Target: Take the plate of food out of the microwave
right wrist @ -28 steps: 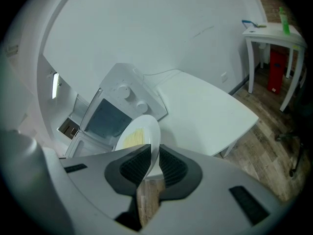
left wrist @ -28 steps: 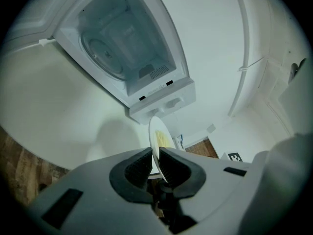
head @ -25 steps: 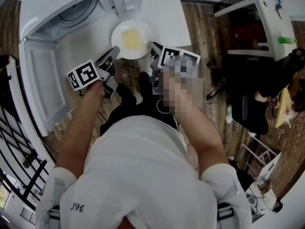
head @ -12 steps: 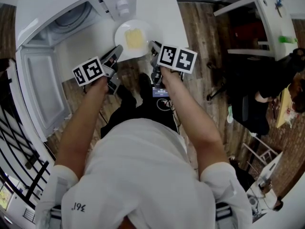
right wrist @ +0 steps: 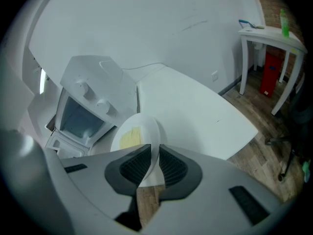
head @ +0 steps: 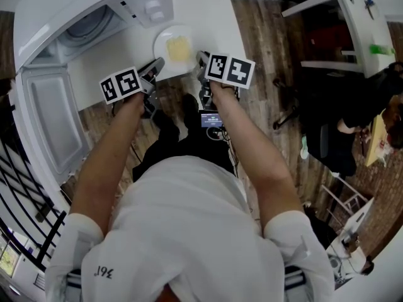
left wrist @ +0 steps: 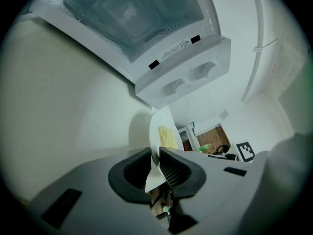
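Head view, plate: the plate with its yellow food is out of the microwave, at the near edge of the white bench. From above I cannot tell whether it rests on the top.
Head view, tools: the left tool meets the plate's near-left rim and the right tool its near-right rim. How the jaws stand does not read from up here.
Head view, room: the microwave door hangs wide open on the left. Bare wooden floor runs from the bench's right edge to a side bench.
Left gripper view, tool: the left tool is pinching the plate by its rim, a ribbed pad on each face.
Left gripper view, only here: the microwave shows its two knobs just beyond the plate, with the open cavity above them. The food shows edge-on, and a marker cube lies past it.
Right gripper view, tool: the right tool is likewise clamped on the plate at the rim.
Right gripper view, only here: the bench stretches bare to the right of the plate as far as its corner. The microwave stands close on the plate's left. The floor starts past the bench edge. The side bench carries a green bottle.
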A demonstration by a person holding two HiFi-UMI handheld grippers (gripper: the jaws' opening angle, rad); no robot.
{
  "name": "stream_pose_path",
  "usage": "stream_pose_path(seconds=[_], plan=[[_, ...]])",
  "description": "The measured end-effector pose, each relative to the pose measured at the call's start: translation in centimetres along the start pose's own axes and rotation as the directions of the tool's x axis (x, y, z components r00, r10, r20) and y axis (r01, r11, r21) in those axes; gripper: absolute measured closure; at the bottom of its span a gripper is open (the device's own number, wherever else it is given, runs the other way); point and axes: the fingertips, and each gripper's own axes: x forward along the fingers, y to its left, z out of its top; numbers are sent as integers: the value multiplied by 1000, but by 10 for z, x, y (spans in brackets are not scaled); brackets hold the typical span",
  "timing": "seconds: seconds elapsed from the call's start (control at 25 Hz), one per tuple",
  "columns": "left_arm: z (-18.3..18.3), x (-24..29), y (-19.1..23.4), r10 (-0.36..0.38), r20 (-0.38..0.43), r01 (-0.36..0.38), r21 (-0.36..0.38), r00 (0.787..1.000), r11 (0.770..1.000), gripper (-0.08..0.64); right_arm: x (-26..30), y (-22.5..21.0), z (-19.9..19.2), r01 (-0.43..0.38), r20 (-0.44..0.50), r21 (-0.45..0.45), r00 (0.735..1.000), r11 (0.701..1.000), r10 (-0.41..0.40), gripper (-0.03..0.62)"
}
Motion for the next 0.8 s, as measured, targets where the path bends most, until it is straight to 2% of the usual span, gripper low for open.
stream_pose_path(seconds=[0.24,0.4,0.6,0.8], plan=[[-1,12,10,43,-18,-44,-44,999,998,511,13,-10,3,20,-16,6,1000,1000,-20,535],[0,16,10,47,-25,-48,-54,999,997,511,17,-14,4,24,-21,19,1000,1000,-24,535],[-4,20,12,76,-91,-79,-31,993,996,509,21,-19,2,33,-32,51,999,998,-31,535],[-4,20,12,83,-109,-86,-21,991,996,509,23,-22,1,38,-36,70,999,997,-36,535]])
